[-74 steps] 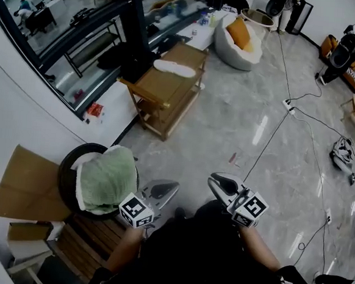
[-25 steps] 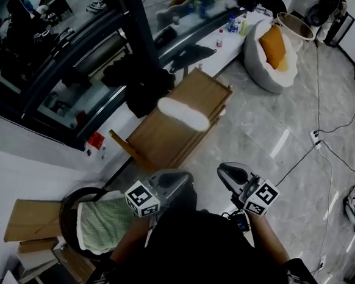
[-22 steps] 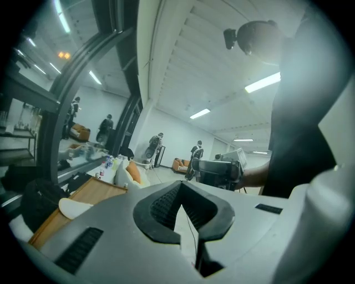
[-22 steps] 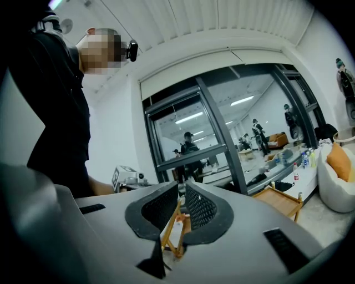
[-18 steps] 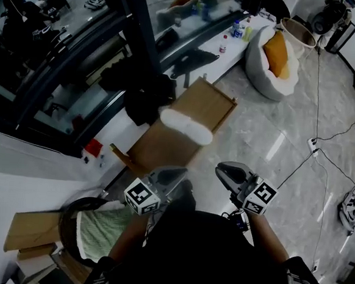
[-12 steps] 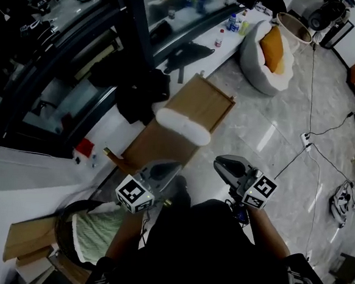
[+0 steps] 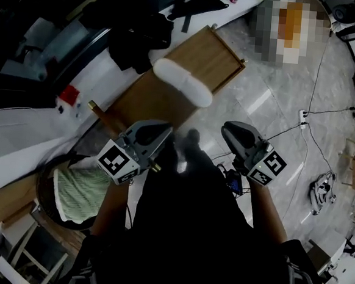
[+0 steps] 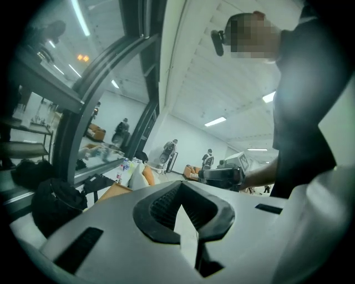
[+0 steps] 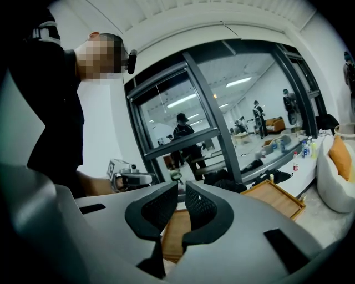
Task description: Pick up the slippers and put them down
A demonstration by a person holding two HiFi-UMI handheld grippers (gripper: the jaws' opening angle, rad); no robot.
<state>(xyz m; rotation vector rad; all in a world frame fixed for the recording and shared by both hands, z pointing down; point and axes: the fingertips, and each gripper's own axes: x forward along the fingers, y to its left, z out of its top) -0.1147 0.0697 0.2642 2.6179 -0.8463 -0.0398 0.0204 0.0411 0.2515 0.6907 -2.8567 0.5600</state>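
One white slipper [image 7: 182, 81] lies across a low wooden table [image 7: 212, 55] on the grey floor, straight ahead of me. My left gripper [image 7: 165, 129] is held level just short of the table's near edge, jaws shut with nothing between them. My right gripper [image 7: 226, 129] hovers over the floor to the right of the table, also shut and holding nothing. In the left gripper view the left gripper's [image 8: 181, 186] pads meet at the tips. The right gripper view shows the right gripper [image 9: 181, 187] pointing at the table [image 9: 277, 201]. No second slipper shows.
A round dark basket with a green towel [image 7: 75, 193] stands at my left. A white beanbag seat [image 9: 337, 178] sits beyond the table. Black bags [image 7: 140, 37] lie by the glass wall. Cables [image 7: 307, 127] cross the floor at right. People stand far off.
Both grippers have travelled forward toward the wooden table, which now lies much closer beneath them. The slipper has stayed in place. Both pairs of jaws have stayed shut.
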